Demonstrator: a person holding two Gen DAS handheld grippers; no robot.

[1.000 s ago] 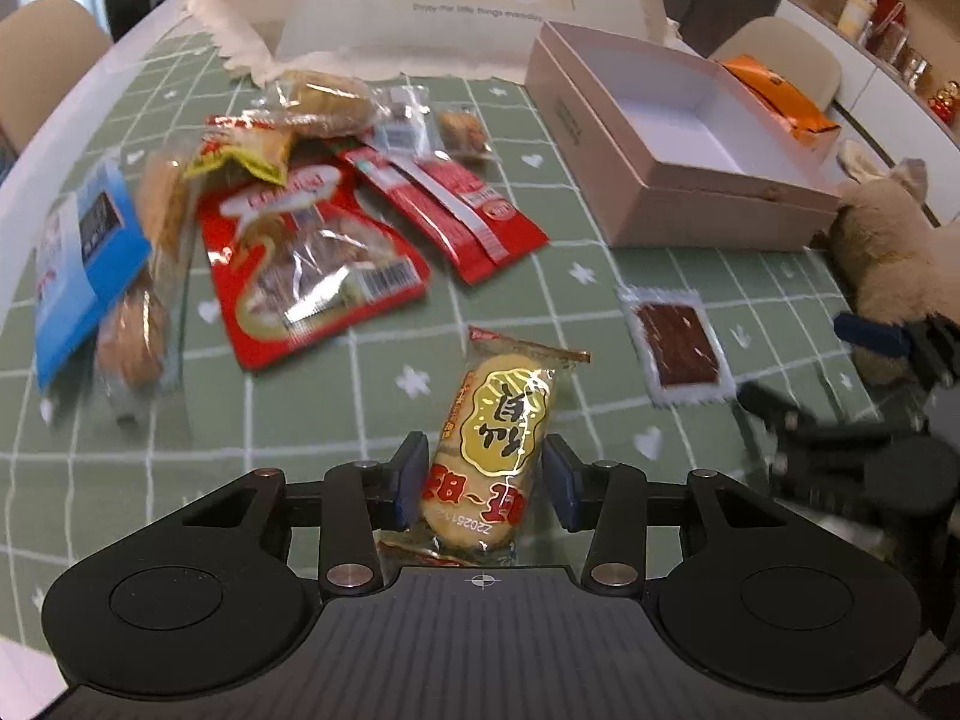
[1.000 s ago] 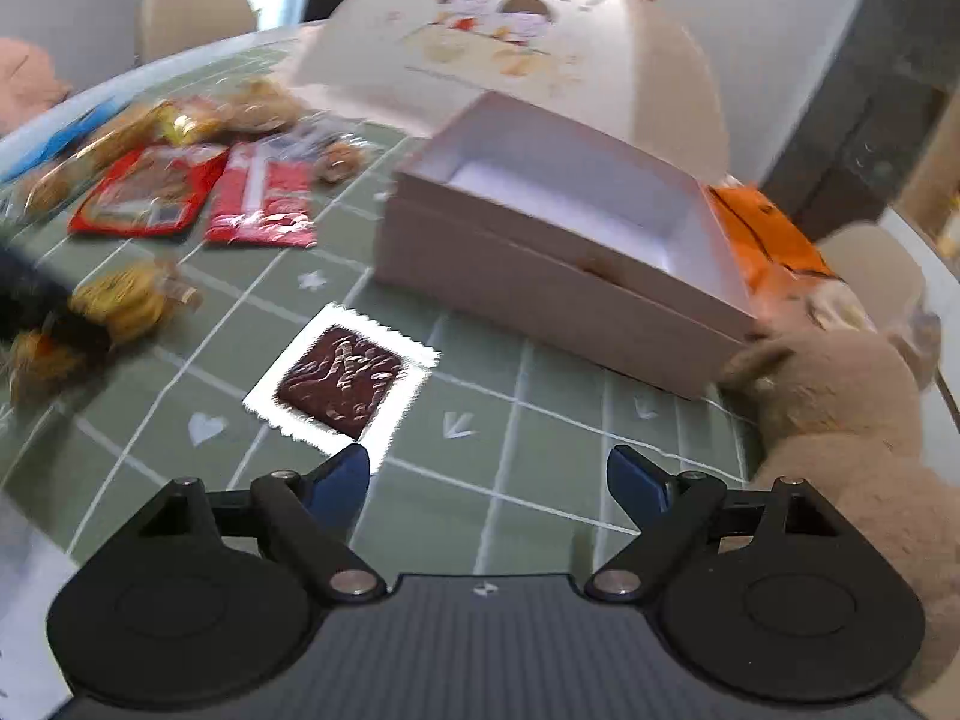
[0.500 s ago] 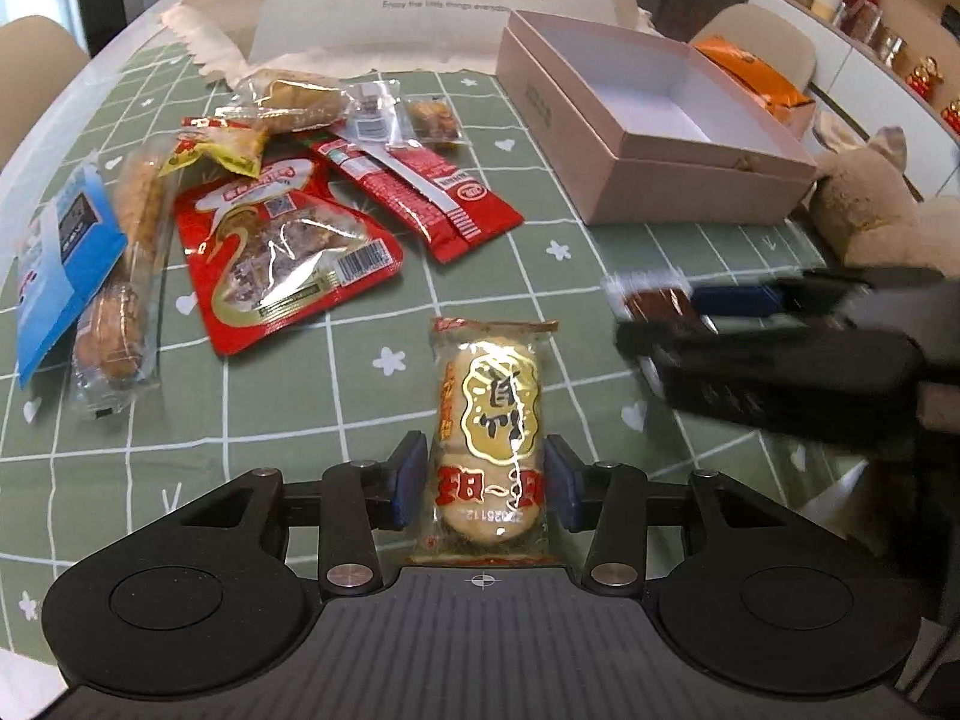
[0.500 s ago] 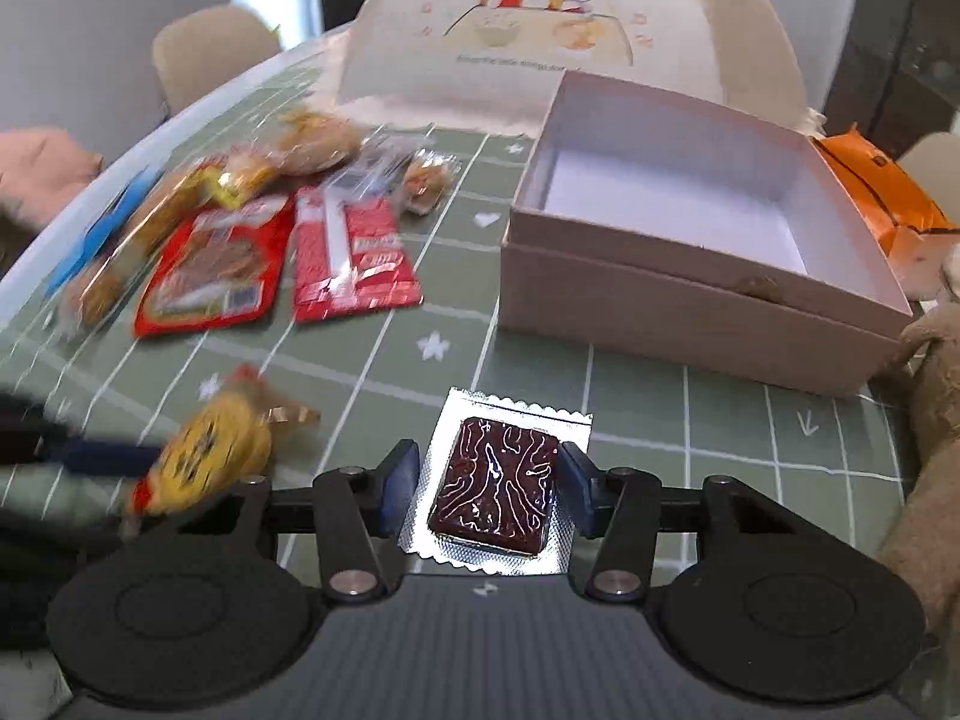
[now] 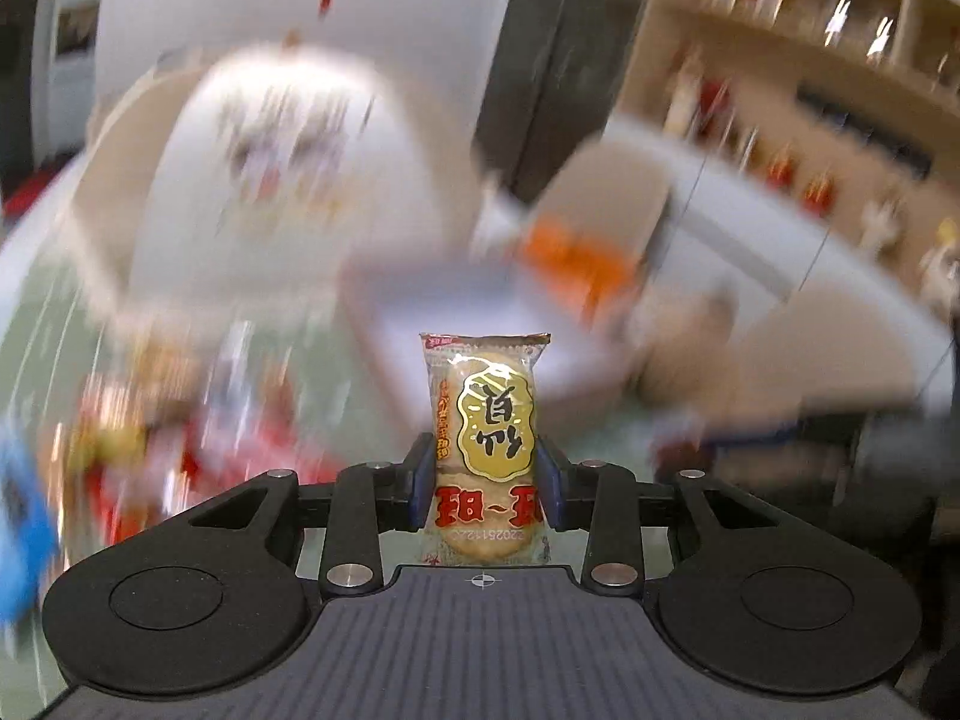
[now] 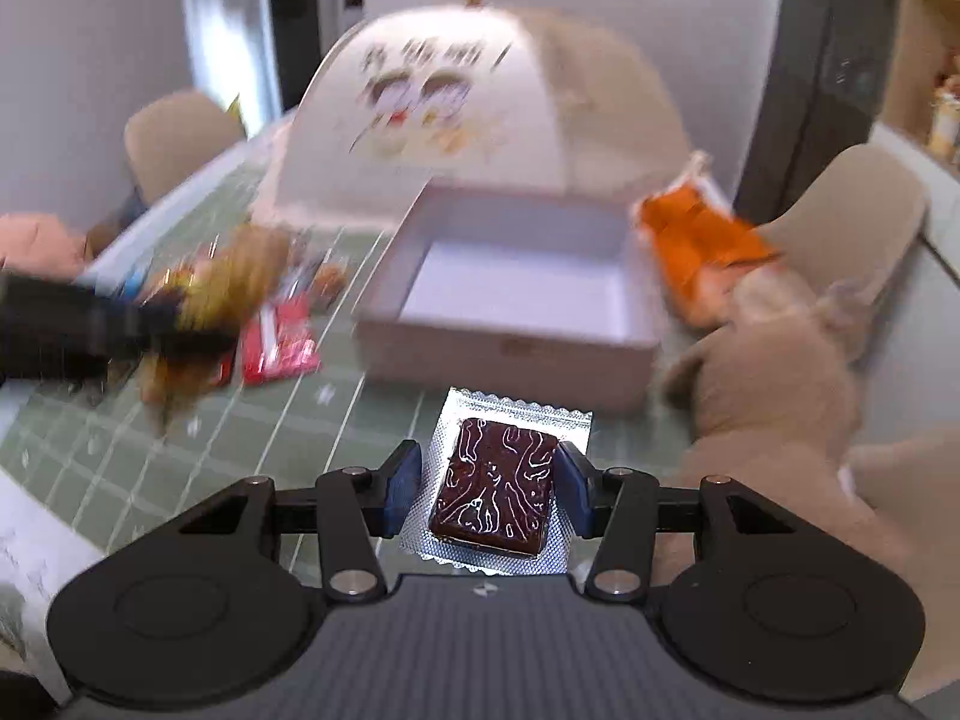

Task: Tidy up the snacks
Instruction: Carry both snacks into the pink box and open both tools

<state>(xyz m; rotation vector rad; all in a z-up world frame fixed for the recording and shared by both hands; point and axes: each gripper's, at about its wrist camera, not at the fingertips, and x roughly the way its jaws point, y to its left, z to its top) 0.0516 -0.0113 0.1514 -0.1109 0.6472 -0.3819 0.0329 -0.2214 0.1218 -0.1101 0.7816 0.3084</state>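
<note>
A rice cracker pack (image 5: pixel 486 420), clear with a gold label, stands upright between the blue pads of my left gripper (image 5: pixel 486 480). The jaws are closing on it and it hangs off the table. My right gripper (image 6: pixel 489 492) is shut on a silver-edged packet with a dark brown slab (image 6: pixel 495 486), held above the green checked cloth. Just beyond it sits the open white box (image 6: pixel 510 354), with nothing visible inside. In the right wrist view the left gripper and its yellow pack (image 6: pixel 204 294) show as a blur at the left. The left wrist view is heavily smeared.
Red snack packets (image 6: pixel 279 348) and other wrapped snacks lie left of the box. A domed food cover (image 6: pixel 480 102) stands behind it. An orange bag (image 6: pixel 696 246) and a beige plush toy (image 6: pixel 768 384) crowd the box's right side. Chairs ring the table.
Both grippers have risen off the table with their packets. The right gripper shut on the brown packet, which lay flat a second ago. The left view has tilted up toward the box.
</note>
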